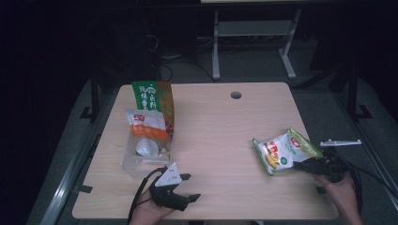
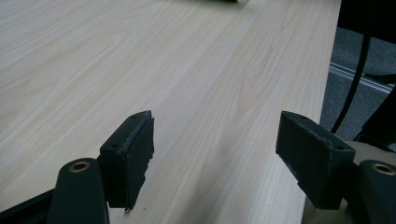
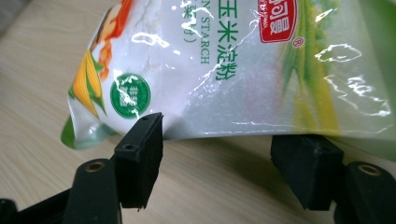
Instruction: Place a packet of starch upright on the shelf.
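Right claw (image 1: 300,165) sits at the near right of the tabletop (image 1: 220,140), jaws spread wide, nothing clamped. In the right gripper view the corn starch bag (image 3: 243,70) fills the upper frame, its lower edge just above the two pads (image 3: 140,154); bag edge lies between the jaw tips, but the pads do not press on it. In the high view the corn starch bag (image 1: 284,150) lies flat on the right side of the tabletop, tilted, just ahead of the right claw and touching or nearly touching its tips; cannot tell which. The person's right hand (image 1: 340,194) holds that gripper from the near edge. Left claw (image 1: 187,187) rests low at the near left, jaws wide, empty; left gripper view has bare wood grain between the pads (image 2: 130,154). Left hand (image 1: 148,211) under it at the near edge. Far left of the tabletop: a clear plastic container (image 1: 141,157) with an orange-and-white packet (image 1: 146,124) in it, and a green bag (image 1: 152,99) standing behind. These are well apart from the corn starch bag.
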`<state>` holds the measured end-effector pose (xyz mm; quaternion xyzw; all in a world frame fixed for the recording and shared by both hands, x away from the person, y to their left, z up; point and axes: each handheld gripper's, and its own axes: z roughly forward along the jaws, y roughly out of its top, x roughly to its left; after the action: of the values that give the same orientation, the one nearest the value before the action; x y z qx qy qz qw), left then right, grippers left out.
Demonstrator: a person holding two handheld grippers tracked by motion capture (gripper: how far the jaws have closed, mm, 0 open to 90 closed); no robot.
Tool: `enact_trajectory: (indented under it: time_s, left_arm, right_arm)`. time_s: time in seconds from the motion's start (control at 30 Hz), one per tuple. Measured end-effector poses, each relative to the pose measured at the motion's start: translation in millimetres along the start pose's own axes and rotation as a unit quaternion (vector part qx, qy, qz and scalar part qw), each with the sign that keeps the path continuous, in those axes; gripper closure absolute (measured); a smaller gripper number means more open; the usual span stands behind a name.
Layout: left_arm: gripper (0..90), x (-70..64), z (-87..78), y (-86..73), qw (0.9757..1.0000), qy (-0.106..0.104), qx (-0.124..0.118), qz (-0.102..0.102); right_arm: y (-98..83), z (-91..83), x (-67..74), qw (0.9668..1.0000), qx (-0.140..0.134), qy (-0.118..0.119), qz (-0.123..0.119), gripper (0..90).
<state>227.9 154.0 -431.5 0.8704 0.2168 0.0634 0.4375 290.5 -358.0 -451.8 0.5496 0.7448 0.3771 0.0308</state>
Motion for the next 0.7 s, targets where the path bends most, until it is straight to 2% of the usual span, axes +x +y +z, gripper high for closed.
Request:
enact_trajectory:
  time_s: [0.13,0.23,0.33,0.43,0.47,0.57,0.63,0.7]
  left_arm:
    - [27.3,-0.9,1.7,0.3,1.0000,-0.002,0.001,0.003]
    - [27.3,-1.3,1.9,0.3,1.0000,-0.002,0.002,0.003]
    - [27.3,-1.1,2.2,0.3,1.0000,-0.002,0.002,0.002]
    - [27.3,-1.5,2.8,0.3,1.0000,-0.002,0.003,0.002]
    - [27.3,-1.6,2.9,0.4,1.0000,-0.002,0.002,0.002]
    - [27.3,-2.1,3.4,0.8,1.0000,-0.003,0.003,0.006]
    - [27.3,-2.1,3.1,0.8,1.0000,-0.003,0.003,0.006]
    - [27.3,-1.9,2.6,0.8,1.0000,-0.002,0.001,0.004]
  right_arm:
    - [4.5,3.7,-3.5,0.9995,-0.011,0.018,0.022,34.3]
    - [8.3,8.7,-2.9,0.9994,-0.011,0.028,0.019,37.0]
    - [12.5,12.6,-1.1,0.9991,-0.015,0.036,0.017,45.3]
    - [17.1,13.7,0.8,0.9990,-0.019,0.039,0.013,59.9]
    - [19.4,14.5,2.4,0.9992,-0.019,0.036,0.007,67.4]
    - [24.5,16.4,7.8,0.9996,-0.011,0.024,-0.002,75.3]
    - [29.4,16.9,14.9,0.9995,-0.014,0.017,-0.024,86.8]
    - [30.6,16.9,17.4,0.9994,-0.015,0.018,-0.025,87.7]
